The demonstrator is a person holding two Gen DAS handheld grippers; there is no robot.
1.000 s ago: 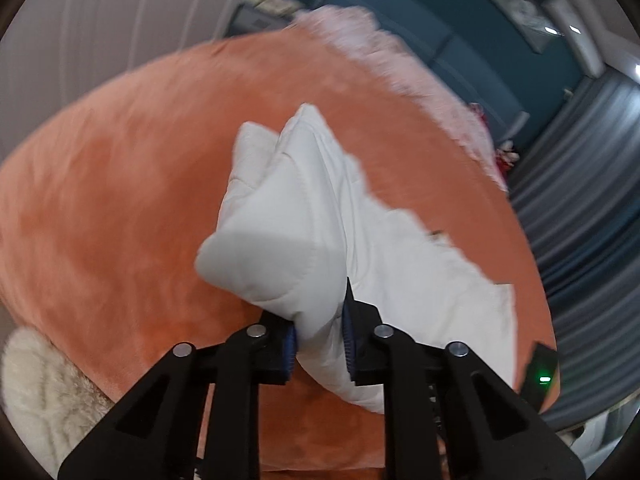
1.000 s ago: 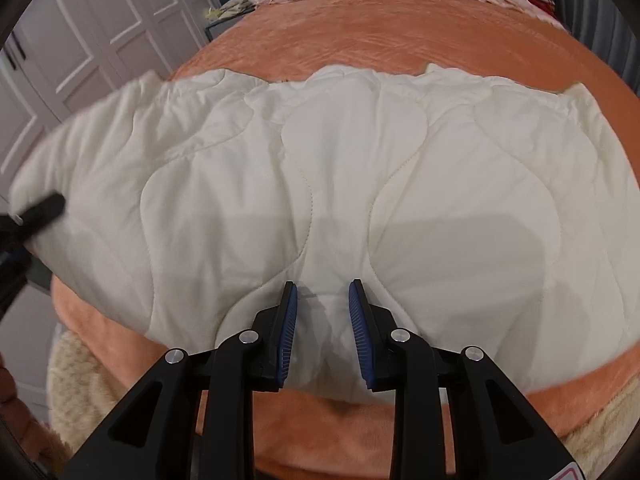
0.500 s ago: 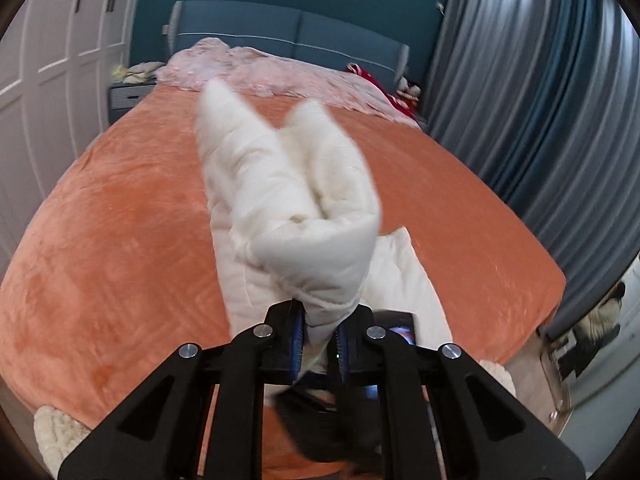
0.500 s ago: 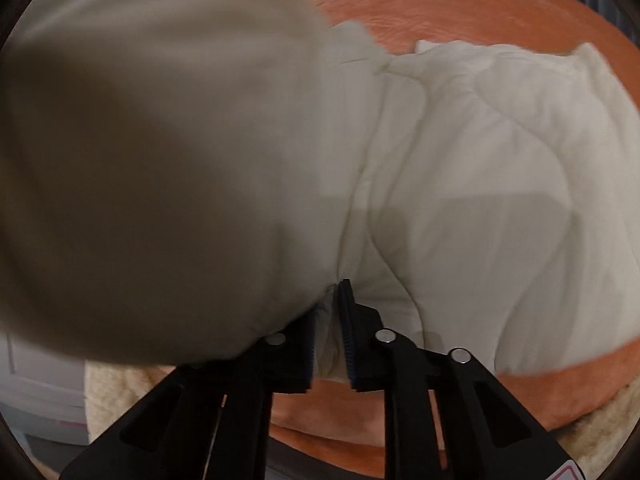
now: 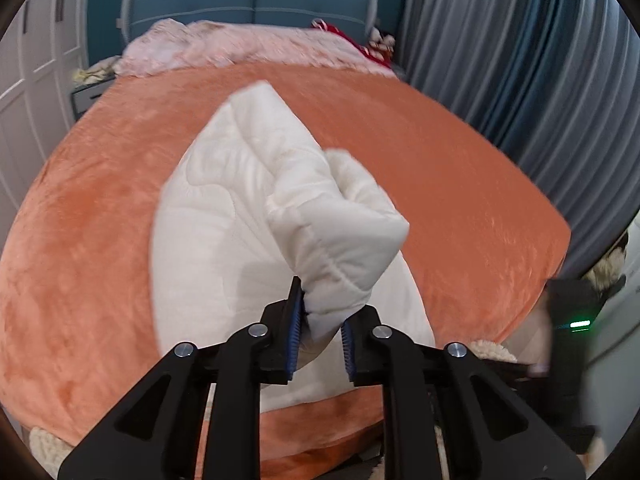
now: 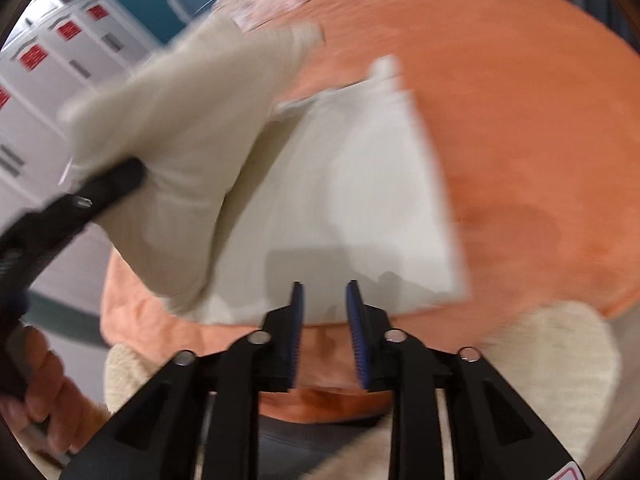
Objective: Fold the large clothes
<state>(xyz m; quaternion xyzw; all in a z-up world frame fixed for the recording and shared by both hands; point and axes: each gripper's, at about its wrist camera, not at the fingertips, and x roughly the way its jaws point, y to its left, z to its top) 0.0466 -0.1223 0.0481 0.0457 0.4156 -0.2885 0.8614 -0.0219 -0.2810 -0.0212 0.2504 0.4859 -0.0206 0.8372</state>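
Observation:
A thick white quilted garment [image 5: 224,232] lies on the orange bed cover [image 5: 460,184]. My left gripper [image 5: 320,320] is shut on a bunched corner of it and holds that part lifted, folded over the rest. In the right wrist view the garment [image 6: 360,208] lies flat near the bed's front edge, with the lifted flap [image 6: 192,128] hanging at the left from the left gripper [image 6: 96,192]. My right gripper [image 6: 325,312] is open and empty, just off the garment's near edge. This view is motion-blurred.
A pink blanket [image 5: 240,48] lies at the head of the bed, against a blue headboard [image 5: 256,4]. Grey curtains [image 5: 520,52] hang on the right, white wardrobes [image 5: 28,80] on the left. A cream fluffy rug [image 6: 560,360] lies at the bed's foot.
My right gripper let go of the garment's near edge, opened and drew back. My left gripper carried its bunched corner across toward the right, folding the garment over itself.

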